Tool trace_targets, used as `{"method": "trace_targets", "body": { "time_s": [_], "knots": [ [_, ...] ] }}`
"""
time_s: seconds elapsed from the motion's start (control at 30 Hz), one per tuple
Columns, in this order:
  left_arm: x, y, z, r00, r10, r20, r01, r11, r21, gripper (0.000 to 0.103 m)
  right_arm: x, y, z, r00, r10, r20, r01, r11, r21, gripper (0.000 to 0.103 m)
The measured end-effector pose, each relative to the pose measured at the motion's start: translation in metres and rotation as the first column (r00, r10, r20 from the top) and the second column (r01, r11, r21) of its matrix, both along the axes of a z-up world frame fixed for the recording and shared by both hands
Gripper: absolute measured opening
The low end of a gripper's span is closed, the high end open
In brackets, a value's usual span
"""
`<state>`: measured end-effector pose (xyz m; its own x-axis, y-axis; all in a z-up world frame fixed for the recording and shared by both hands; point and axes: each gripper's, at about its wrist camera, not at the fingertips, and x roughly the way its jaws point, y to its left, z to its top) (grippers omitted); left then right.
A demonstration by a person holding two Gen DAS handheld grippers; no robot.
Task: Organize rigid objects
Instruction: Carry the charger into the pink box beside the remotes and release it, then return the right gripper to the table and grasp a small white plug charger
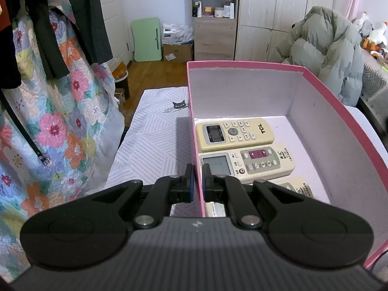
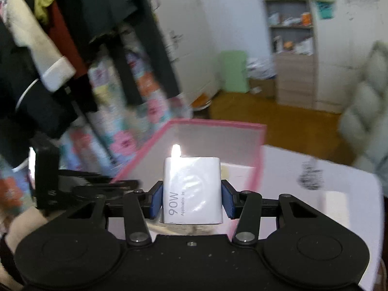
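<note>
A pink box (image 1: pixel 242 63) with a white inside stands on the table. My left gripper (image 1: pixel 197 169) is shut on its left wall, one finger outside and one inside. Inside the box lie a cream TCL remote (image 1: pixel 235 133), a second cream remote (image 1: pixel 247 163) nearer to me, and a third remote (image 1: pixel 295 189) mostly hidden behind my fingers. In the blurred right wrist view, my right gripper (image 2: pixel 191 201) is shut on a white 90W charger (image 2: pixel 192 181), held upright above the table in front of the pink box (image 2: pixel 218 123). Its blue pads (image 2: pixel 156 201) press on both of the charger's sides.
A white striped cloth with a cat print (image 1: pixel 150 131) covers the table left of the box. A floral quilt (image 1: pixel 60 121) and dark clothes (image 1: pixel 84 19) hang at the left. A grey puffer jacket (image 1: pixel 327 55) sits behind the box at the right, before a wardrobe (image 1: pixel 278 12).
</note>
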<state>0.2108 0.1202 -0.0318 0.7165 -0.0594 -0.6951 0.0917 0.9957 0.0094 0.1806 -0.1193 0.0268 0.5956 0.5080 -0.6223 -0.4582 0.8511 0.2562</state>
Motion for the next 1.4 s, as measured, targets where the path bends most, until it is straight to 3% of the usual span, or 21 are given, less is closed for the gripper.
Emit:
{"method": "trace_targets", "body": {
  "time_s": [0.13,0.4,0.87,1.0,1.07,1.2,1.4],
  "knots": [
    [0.0,0.0,0.0,1.0,0.0,0.0,0.0,1.0,0.005,0.005,0.022,0.03,-0.019,0.996,-0.026,-0.09,0.017,0.995,-0.095,0.054],
    [0.002,-0.001,-0.001,1.0,-0.006,0.002,0.006,1.0,0.021,0.005,0.057,0.058,-0.046,0.949,0.022,-0.315,-0.029,0.999,-0.017,0.054],
    [0.002,0.001,-0.002,1.0,-0.006,0.005,0.006,1.0,0.006,0.006,0.051,0.069,-0.08,0.888,0.012,-0.46,-0.03,0.999,-0.031,0.054],
    [0.003,0.002,-0.003,1.0,-0.003,0.008,0.003,1.0,-0.009,0.006,0.052,0.064,-0.093,0.826,0.027,-0.562,-0.01,0.999,0.033,0.058],
    [0.004,0.002,-0.004,1.0,0.001,0.007,-0.001,1.0,-0.012,0.006,0.049,0.062,-0.096,0.813,0.038,-0.581,-0.003,0.998,0.061,0.058],
    [0.004,0.0,-0.004,1.0,-0.007,0.007,0.007,1.0,0.011,0.006,0.039,0.056,-0.08,0.846,0.041,-0.532,0.011,0.995,0.094,0.058],
    [0.003,-0.006,-0.004,1.0,-0.014,0.005,0.014,0.999,0.046,0.006,0.006,0.019,-0.028,0.933,0.015,-0.361,0.027,0.994,0.11,0.058]
  ]
}}
